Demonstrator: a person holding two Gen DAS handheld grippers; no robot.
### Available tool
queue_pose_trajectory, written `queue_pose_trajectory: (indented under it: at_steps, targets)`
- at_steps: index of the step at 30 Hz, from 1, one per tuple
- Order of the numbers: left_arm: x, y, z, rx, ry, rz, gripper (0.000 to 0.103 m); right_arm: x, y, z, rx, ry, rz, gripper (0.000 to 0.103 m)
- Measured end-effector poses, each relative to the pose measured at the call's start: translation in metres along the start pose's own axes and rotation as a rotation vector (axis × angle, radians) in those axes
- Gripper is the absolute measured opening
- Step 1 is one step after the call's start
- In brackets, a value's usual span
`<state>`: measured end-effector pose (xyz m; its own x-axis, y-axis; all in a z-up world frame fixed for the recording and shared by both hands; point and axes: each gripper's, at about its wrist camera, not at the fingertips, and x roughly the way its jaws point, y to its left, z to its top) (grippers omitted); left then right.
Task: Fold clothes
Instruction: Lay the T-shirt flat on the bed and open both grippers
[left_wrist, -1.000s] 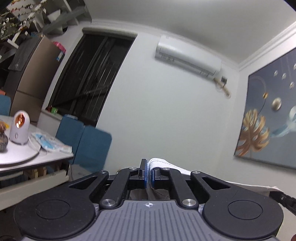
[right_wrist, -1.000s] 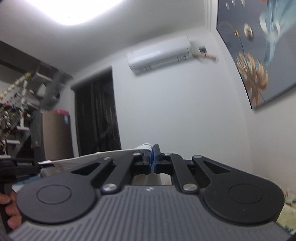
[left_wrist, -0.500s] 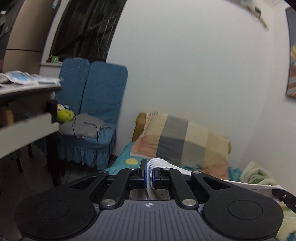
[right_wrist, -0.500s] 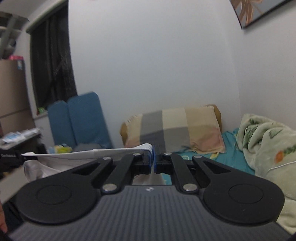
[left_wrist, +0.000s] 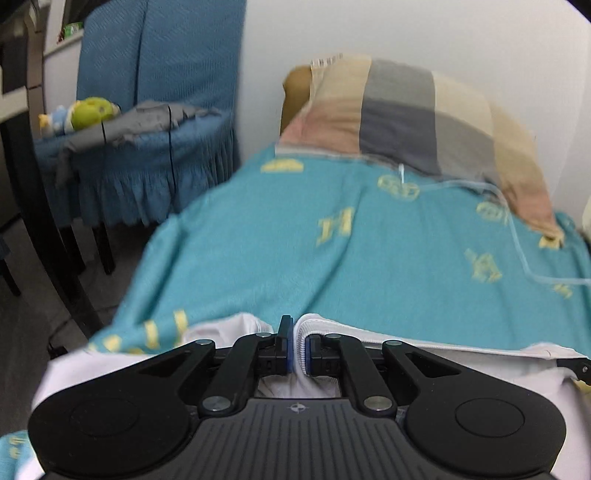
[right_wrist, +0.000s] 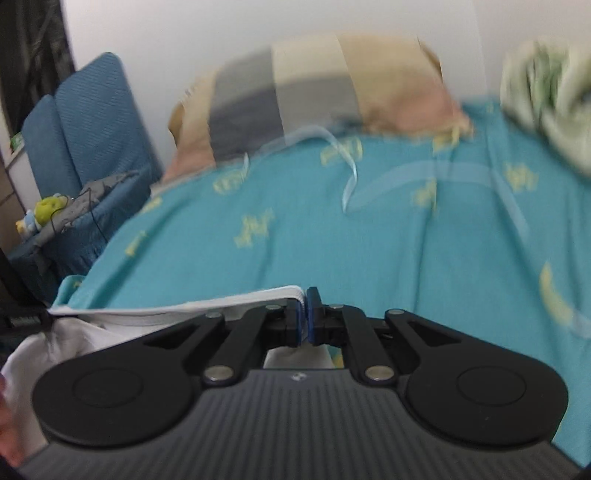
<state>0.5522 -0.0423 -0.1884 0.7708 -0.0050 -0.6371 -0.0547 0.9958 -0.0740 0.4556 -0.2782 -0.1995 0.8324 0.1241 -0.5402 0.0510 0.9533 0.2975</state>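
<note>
My left tool is pinching the ribbed white hem of a white garment; the blue pads are pressed against the fabric, which bunches up between them. From there the hem runs taut toward 3 o'clock, where the tip of my other tool shows at the frame edge. The rest of the garment hangs below and to both sides of the tool, low over the near end of the bed.

My right tool is likewise clamped on the same ribbed hem, and here the edge stretches away toward 9 o'clock, ending at the left tool's dark tip at the picture's border. Loose white cloth sags beneath that stretched edge at 8 o'clock.

The bed is covered by a teal sheet with yellow printed motifs. At 12 to 1 o'clock in the left view a checked pillow in beige, grey and pink leans against the white wall. A thin pale cord trails across the sheet in front of it. At 10 o'clock stands a blue-covered chair with a grey cloth and a yellow-green plush toy on its seat. In the right view a crumpled green-and-cream blanket, blurred, lies at 1 to 2 o'clock.
</note>
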Motion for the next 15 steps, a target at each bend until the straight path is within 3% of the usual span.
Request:
queue_pose_trajectory:
  at_steps: [3, 5, 6, 7, 9, 10, 11, 15]
  targets:
    - [0.008, 0.004, -0.003, 0.0, 0.008, -0.012, 0.012, 0.006, -0.012, -0.003, 0.072, 0.022, 0.05, 0.014]
    - [0.01, 0.008, -0.003, -0.007, 0.018, -0.025, 0.021, 0.005, -0.018, -0.001, 0.107, 0.033, 0.079, 0.032]
    - [0.003, 0.011, 0.0, -0.02, 0.023, -0.043, 0.027, 0.003, -0.02, 0.0, 0.122, 0.037, 0.09, 0.048]
    - [-0.004, 0.014, 0.003, -0.033, 0.027, -0.06, 0.04, 0.0, -0.02, 0.002, 0.12, 0.037, 0.087, 0.07]
    - [-0.026, 0.015, 0.009, -0.035, 0.036, -0.109, 0.062, -0.01, -0.019, 0.006, 0.117, 0.035, 0.075, 0.085]
    - [-0.04, 0.014, 0.011, -0.027, 0.037, -0.133, 0.079, -0.016, -0.018, 0.009, 0.116, 0.033, 0.066, 0.084]
    - [-0.054, 0.015, 0.012, 0.004, 0.014, -0.134, 0.089, -0.023, -0.016, 0.013, 0.117, 0.037, 0.07, 0.084]
    - [-0.11, 0.019, 0.011, 0.111, -0.067, -0.132, 0.101, -0.066, -0.012, 0.022, 0.105, 0.02, 0.081, 0.084]
